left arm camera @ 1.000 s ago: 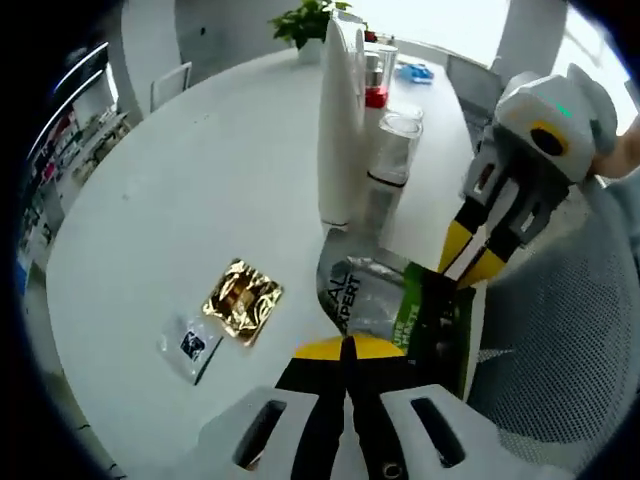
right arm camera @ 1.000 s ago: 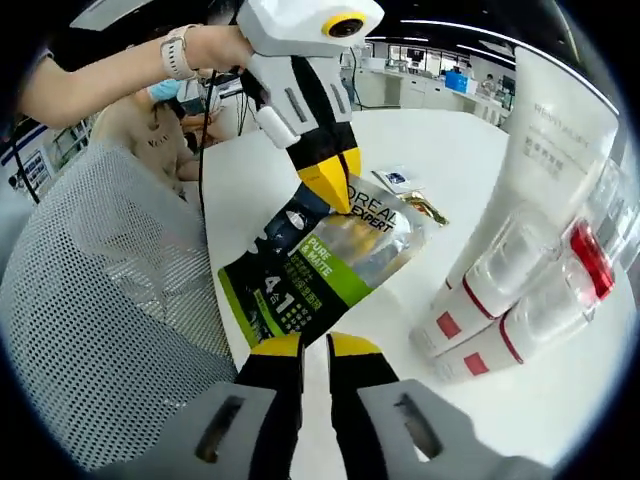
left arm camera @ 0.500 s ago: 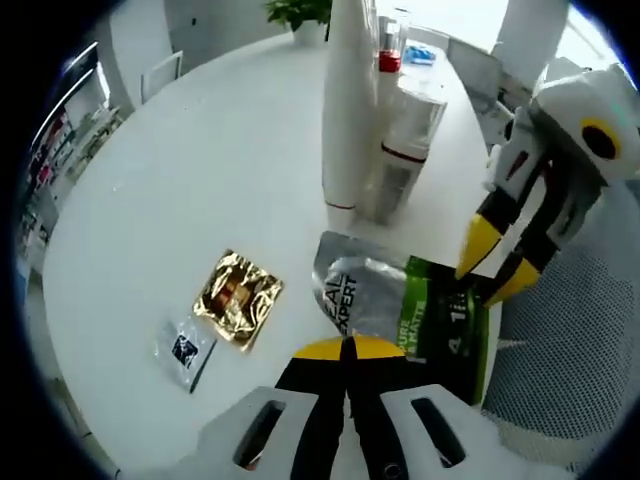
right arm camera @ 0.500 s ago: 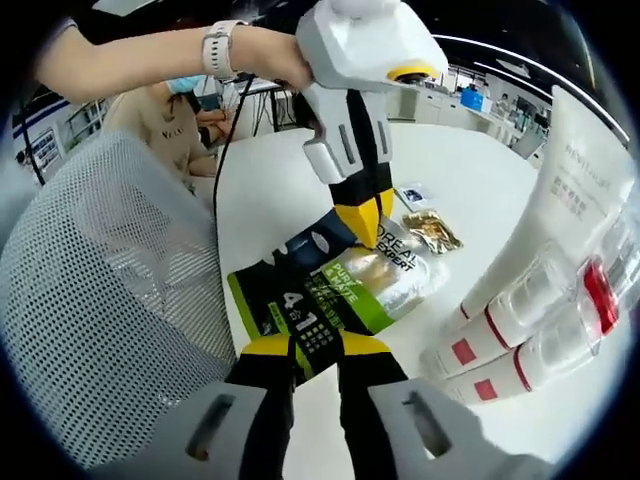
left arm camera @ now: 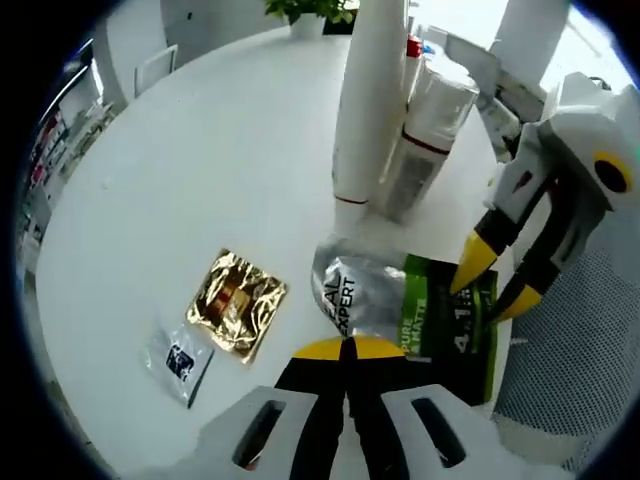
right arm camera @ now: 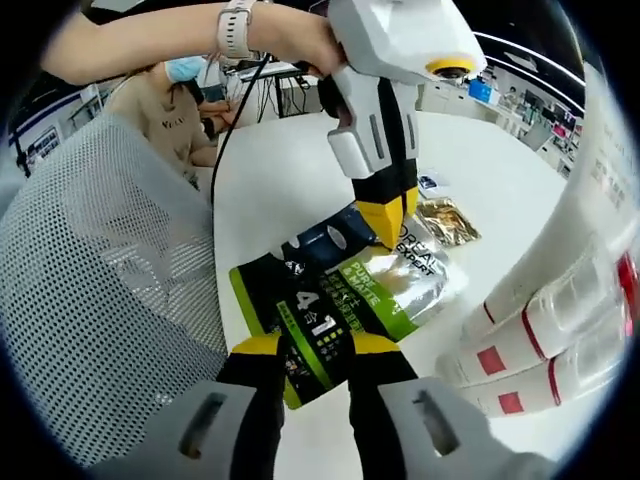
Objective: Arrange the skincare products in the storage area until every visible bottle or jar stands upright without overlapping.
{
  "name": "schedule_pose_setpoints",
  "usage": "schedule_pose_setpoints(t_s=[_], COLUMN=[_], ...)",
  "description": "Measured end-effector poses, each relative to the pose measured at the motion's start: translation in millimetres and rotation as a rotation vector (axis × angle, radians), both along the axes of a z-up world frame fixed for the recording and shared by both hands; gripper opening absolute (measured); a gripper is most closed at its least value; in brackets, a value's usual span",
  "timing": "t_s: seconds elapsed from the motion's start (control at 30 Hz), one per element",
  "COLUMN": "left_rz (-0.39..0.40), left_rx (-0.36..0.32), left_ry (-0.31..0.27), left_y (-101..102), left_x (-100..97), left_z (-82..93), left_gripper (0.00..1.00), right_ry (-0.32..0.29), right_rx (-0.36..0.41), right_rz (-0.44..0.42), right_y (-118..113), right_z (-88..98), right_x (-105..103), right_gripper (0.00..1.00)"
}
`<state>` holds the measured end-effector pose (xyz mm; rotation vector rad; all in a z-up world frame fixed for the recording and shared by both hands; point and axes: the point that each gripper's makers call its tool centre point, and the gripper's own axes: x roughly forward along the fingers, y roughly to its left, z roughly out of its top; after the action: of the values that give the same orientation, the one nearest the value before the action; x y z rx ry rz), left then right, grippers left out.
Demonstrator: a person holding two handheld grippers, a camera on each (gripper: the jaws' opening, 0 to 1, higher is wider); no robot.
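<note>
Pouch (left arm camera: 400, 310), green/black/silver, lying flat just ahead of left tool (left arm camera: 345, 347): reads "EXPERT" w/ partial "AL" above it, "PURE & MATTE" on the green band, big "4" and "1" on the black part. In right gripper view the same pouch (right arm camera: 340, 300) sits just ahead of right tool (right arm camera: 312, 346): "4" "1", "PURE & MATTE", "EXPERT" readable; small print below too tiny to read. White tube (right arm camera: 590, 190) to right of right tool has grey lettering, too blurred to make out. Small clear sachet (left arm camera: 180, 360) left of left tool: dark logo patch, not legible.
</note>
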<state>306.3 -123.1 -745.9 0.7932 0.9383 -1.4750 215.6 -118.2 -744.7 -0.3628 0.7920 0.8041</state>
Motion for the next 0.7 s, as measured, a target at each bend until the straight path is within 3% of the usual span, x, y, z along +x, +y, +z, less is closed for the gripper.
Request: schedule_pose_setpoints(t_s=[0.1,0.23,0.43,0.7], left_rz=[0.003,0.008,0.021,0.059], left_rx=[-0.011,-0.03,-0.073,-0.118], left_ry=[0.009,0.003,0.003,0.021], left_y=[-1.4,-4.9,-12.9,-16.8], left_x=[0.9,6.0,11.1,20.7], left_z=[0.6,-0.4,-1.3,-1.7], left_gripper=[0.0,0.0,0.01,0.06], right_ry=[0.004,0.017,0.018,0.017], right_rx=[0.006,0.028,0.037,0.041], right_rz=[-0.012,-0.024,-0.047,-0.052], right_y=[-0.2,3.0,-1.4,-0.7], right_z=[-0.1,0.2,0.0,-0.6], right_x=[0.4,-1.1,3.2,4.2], right_gripper=[0.25,0.34,0.29,0.32])
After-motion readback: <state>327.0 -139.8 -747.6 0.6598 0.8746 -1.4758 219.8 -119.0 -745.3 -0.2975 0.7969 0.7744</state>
